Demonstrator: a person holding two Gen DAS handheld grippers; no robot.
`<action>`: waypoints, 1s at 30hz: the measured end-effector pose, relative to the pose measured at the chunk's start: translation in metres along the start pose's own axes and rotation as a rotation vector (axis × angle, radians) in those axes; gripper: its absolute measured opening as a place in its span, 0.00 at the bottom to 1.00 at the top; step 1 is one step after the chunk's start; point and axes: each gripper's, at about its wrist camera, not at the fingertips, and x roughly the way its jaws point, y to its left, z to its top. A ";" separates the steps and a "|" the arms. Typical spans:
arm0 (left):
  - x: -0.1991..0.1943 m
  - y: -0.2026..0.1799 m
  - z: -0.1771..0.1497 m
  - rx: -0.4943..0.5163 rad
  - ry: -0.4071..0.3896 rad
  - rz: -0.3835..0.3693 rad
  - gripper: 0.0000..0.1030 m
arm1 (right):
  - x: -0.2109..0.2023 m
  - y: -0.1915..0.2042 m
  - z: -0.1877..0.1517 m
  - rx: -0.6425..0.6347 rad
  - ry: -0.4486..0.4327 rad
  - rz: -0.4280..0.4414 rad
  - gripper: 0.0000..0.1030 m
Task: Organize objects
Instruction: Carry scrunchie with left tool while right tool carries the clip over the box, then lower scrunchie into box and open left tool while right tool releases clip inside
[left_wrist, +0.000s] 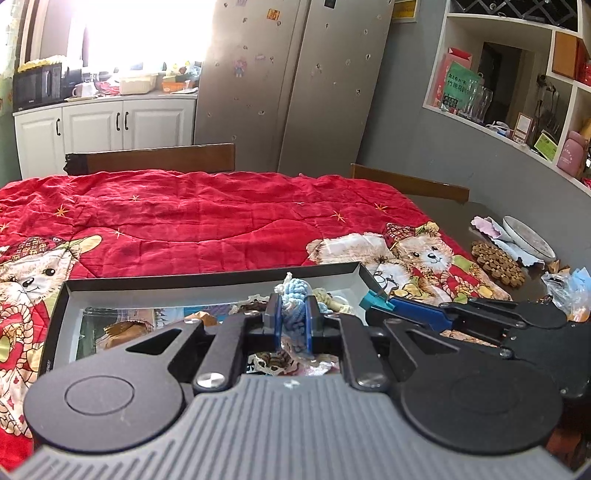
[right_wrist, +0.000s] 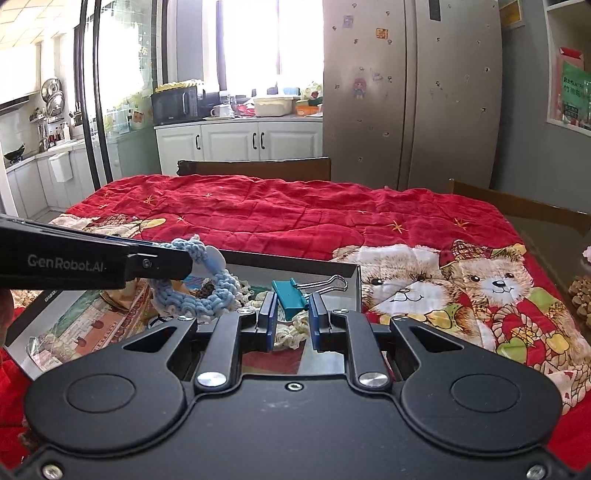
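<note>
My left gripper (left_wrist: 293, 308) is shut on a light-blue crocheted piece (left_wrist: 295, 295), which hangs just above a shallow grey box (left_wrist: 207, 277). In the right wrist view the left gripper (right_wrist: 188, 263) reaches in from the left, and the crocheted piece (right_wrist: 207, 293) droops from its tip over the box (right_wrist: 352, 280). My right gripper (right_wrist: 291, 308) is shut on a teal binder clip (right_wrist: 290, 295), whose wire handles point right over the box's right end. Seen from the left wrist, the right gripper (left_wrist: 384, 303) holds the binder clip (left_wrist: 373, 300) at the box's right corner. Cream crochet bits and pictures lie inside.
A red quilt with bear prints (left_wrist: 207, 218) covers the table. On bare table to the right are a wooden trivet (left_wrist: 496, 261), a plate (left_wrist: 528, 236), a frilled cloth (left_wrist: 487, 226) and a plastic bag (left_wrist: 565, 290). Two chair backs (left_wrist: 155, 158) stand behind.
</note>
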 end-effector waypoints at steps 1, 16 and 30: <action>0.002 0.001 0.000 -0.001 0.002 0.001 0.14 | 0.001 0.000 0.000 -0.001 0.001 0.002 0.16; 0.022 0.010 -0.005 0.002 0.049 0.026 0.14 | 0.022 0.006 -0.003 -0.014 0.043 0.017 0.16; 0.035 0.011 -0.010 0.036 0.083 0.064 0.15 | 0.038 0.009 -0.007 -0.029 0.094 0.009 0.17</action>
